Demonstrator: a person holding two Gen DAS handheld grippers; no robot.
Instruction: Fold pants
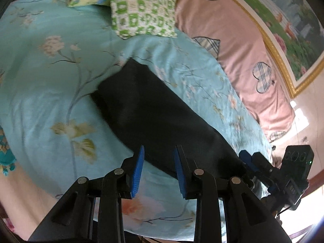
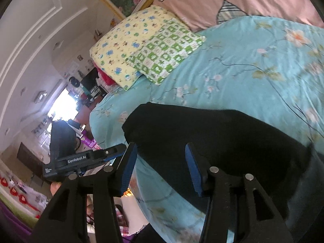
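Honestly, the black pants [image 1: 154, 113] are so dark that no seam or fold line shows, and their near end runs out of sight under the tongs. They lie flat as a long strip on the floral bedspread [image 1: 50, 85], pillows [image 1: 141, 8] toward twelve o'clock. The left gripper [image 1: 158, 170] and right gripper [image 2: 160, 168] both hang with jaws apart, holding nothing.

One pants [image 1: 154, 111], two pillows [image 1: 141, 8], two hand-held grippers [image 1: 158, 172].

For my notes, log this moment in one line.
black fabric pants: flat on floral bedspread | left tool: open | right tool: open
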